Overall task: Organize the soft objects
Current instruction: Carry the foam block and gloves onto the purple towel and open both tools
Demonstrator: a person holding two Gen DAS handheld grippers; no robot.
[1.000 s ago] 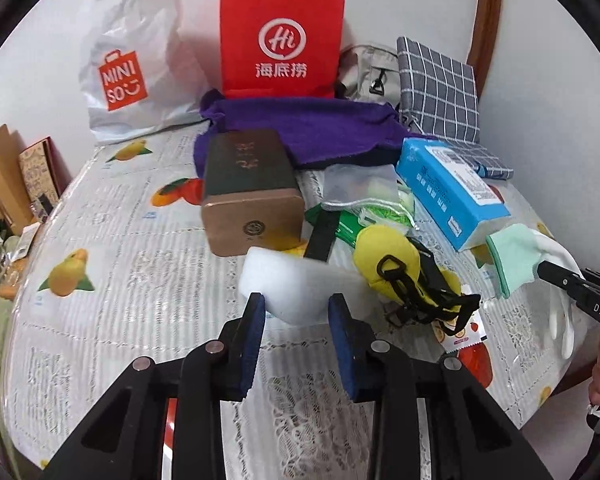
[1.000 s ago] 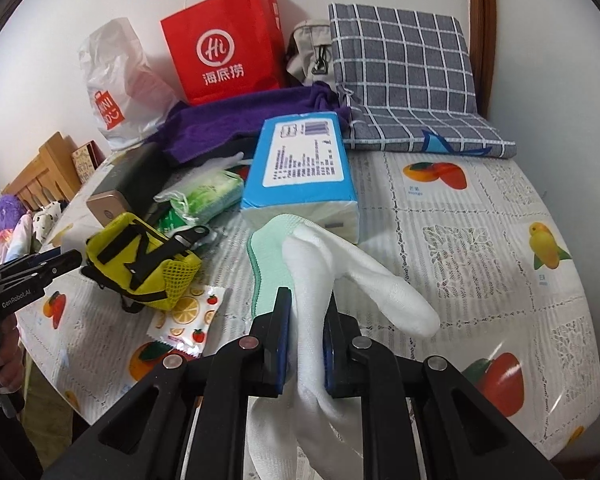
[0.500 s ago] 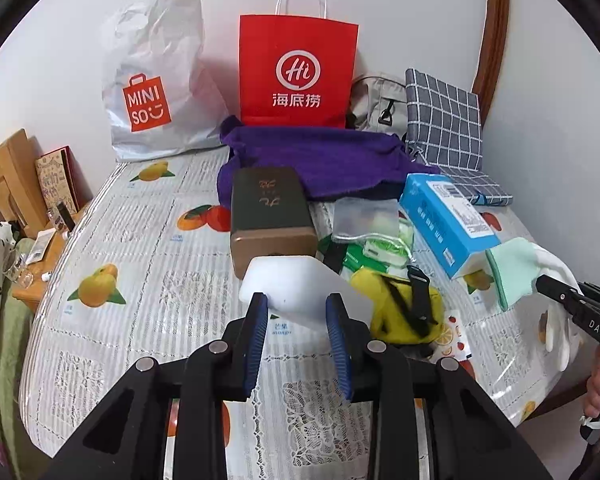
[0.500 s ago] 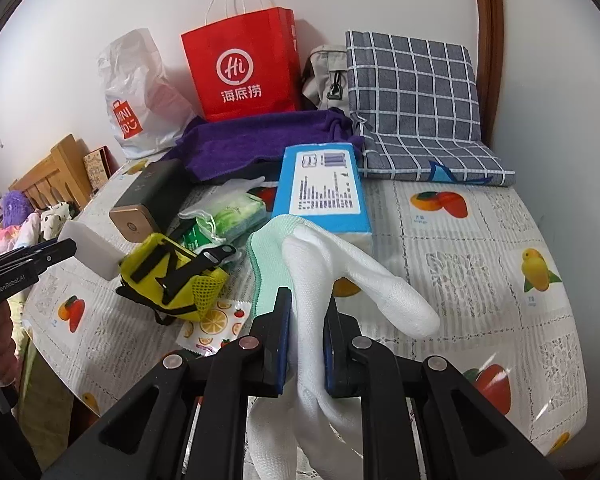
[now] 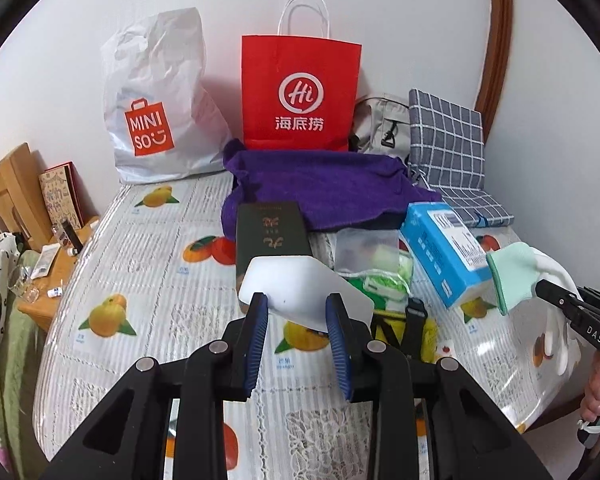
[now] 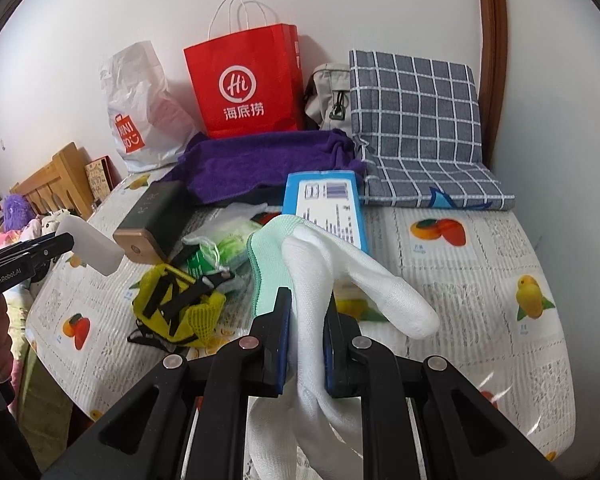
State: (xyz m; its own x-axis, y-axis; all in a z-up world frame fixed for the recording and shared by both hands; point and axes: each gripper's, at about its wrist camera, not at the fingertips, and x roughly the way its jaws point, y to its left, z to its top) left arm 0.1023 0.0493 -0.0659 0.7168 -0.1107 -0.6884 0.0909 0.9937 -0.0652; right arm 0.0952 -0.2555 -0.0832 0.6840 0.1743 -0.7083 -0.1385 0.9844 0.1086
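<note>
1. The counter – under a fruit-print cover – carries a purple towel, a blue tissue pack and a yellow mesh pouch.
2. The right gripper pinches a white glove above the counter.
3. The left gripper clamps a white sponge, lifted clear – in front of a dark box.

I read "MINI SO" in white on the orange square of the white plastic bag at the far left. The red paper bag beside it carries a white "Hi" ring and "海底捞". My right tongs show "DAS" on their body; my left tongs show "GenRobot.AI". The blue box has a label too small to read.
</note>
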